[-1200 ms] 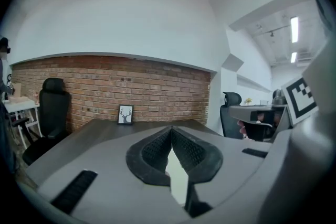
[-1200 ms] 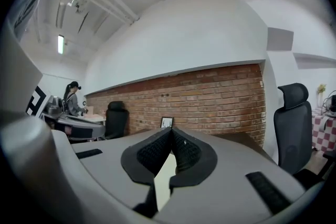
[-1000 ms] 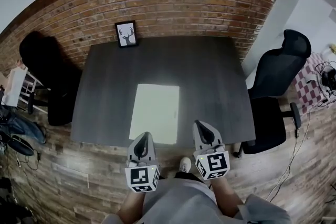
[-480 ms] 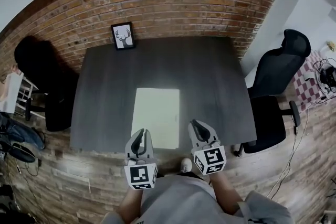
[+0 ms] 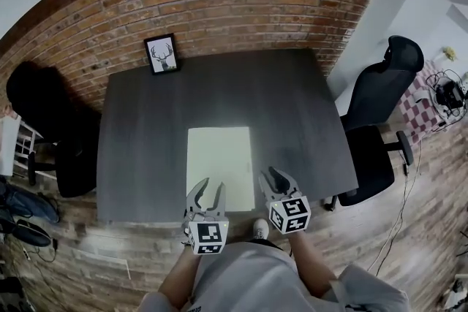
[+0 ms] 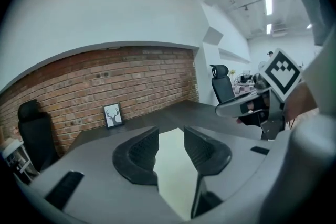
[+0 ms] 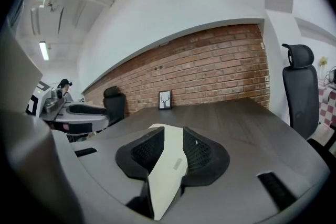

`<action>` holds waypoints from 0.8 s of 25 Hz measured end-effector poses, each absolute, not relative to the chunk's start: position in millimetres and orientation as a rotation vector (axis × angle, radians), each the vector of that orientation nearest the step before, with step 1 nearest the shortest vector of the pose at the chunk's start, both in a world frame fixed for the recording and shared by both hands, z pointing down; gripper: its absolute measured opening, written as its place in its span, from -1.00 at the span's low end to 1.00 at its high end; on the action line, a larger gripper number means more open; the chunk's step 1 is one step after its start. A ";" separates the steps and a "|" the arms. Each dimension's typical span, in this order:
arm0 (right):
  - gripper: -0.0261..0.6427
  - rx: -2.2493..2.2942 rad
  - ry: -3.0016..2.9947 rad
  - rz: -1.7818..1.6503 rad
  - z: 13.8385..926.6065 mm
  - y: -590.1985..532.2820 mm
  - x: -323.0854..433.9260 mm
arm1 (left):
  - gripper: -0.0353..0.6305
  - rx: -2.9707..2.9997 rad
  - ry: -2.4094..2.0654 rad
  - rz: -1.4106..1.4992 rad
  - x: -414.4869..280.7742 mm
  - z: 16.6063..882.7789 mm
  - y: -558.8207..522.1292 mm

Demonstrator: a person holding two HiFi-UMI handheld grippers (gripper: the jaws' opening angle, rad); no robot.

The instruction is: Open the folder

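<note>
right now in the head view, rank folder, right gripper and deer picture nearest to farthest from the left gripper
From the left gripper, jaws opening, nothing between them:
1. folder, just ahead of its tips.
2. right gripper, to its right, jaws also opening, empty.
3. framed deer picture, at the table's far left edge.

The table (image 5: 292,113) is dark wood grain, matt with a faint sheen. The folder (image 5: 219,157) looks like pale, smooth card with a matt face. The wall (image 5: 241,4) is rough red brick. The floor (image 5: 110,245) is weathered wood planks.
</note>
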State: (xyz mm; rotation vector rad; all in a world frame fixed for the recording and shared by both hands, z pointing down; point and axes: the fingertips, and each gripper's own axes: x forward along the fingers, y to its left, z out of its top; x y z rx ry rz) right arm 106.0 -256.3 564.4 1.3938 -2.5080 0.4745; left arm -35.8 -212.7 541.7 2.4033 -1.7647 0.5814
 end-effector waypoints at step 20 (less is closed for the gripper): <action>-0.62 1.281 -2.291 0.700 679.3 -230.7 110.6 | -0.36 2.486 -1.437 0.937 18.7 643.3 -190.2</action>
